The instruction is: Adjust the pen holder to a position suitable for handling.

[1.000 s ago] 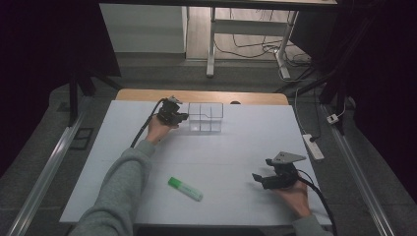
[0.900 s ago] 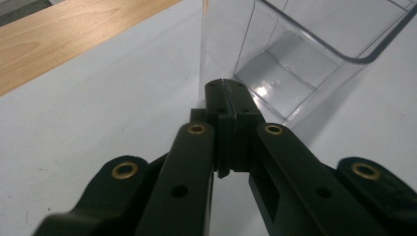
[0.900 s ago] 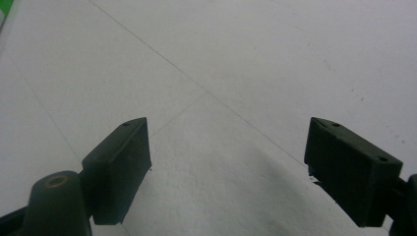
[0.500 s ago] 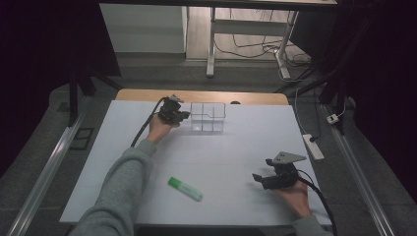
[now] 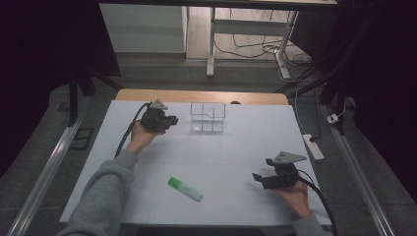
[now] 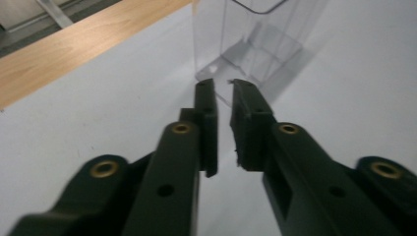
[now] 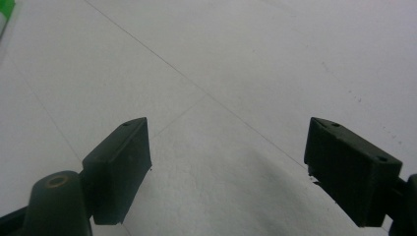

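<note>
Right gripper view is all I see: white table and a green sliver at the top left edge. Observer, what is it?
Observer: A green marker, lying flat on the table.
Operator: Anything else out there?
Observer: A clear box with compartments stands near the far edge.
Operator: Where is the left hand-held gripper?
Observer: Just left of the box, pointing at it. Its jaws have just been opening, with nothing between them.
</note>
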`<state>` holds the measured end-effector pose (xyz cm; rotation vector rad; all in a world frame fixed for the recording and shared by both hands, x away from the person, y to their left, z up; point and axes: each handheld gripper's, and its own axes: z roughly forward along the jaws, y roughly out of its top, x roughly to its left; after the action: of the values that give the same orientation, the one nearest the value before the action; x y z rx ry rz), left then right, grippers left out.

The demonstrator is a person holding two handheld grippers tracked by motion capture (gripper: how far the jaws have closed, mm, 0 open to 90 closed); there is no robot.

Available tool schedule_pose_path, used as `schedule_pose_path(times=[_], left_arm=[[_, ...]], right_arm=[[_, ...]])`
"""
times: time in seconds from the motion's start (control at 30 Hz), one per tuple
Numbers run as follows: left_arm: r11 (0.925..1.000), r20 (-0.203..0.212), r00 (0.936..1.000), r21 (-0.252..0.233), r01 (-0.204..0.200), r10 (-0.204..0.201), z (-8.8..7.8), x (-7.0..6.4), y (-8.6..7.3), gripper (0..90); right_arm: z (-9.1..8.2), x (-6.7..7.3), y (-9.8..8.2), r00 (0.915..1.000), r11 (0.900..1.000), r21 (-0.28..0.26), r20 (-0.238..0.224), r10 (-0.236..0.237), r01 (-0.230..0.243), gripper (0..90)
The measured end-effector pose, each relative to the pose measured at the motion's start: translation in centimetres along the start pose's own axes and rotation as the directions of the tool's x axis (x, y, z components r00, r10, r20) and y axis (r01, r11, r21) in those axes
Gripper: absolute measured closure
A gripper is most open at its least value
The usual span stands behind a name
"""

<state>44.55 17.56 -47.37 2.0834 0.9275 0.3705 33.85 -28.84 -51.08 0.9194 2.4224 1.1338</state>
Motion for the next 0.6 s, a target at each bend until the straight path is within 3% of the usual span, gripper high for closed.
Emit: schedule_pose_path(times=[0.2, 0.5, 0.6], left_arm=[[0.9998, 0.031, 0.9994, -0.015, -0.016, 0.016, -2.2, -0.9, -1.4, 58.7], [0.9977, 0.077, 0.9948, 0.005, -0.067, 0.066, -4.5, -2.9, -3.3, 46.6], [0.9974, 0.085, 0.9938, -0.01, -0.072, 0.072, -5.4, -3.4, -3.9, 44.4]], right_arm=[[0.0, 0.0, 0.0, 1.0, 1.0, -0.002, 0.002, -0.002, 0.002, 17.2], [-0.1, 0.0, 0.1, 1.0, 1.0, -0.009, 0.004, 0.0, 0.0, 17.3], [-0.1, 0.0, 0.1, 1.0, 1.0, -0.012, 0.005, -0.002, 0.002, 17.4]])
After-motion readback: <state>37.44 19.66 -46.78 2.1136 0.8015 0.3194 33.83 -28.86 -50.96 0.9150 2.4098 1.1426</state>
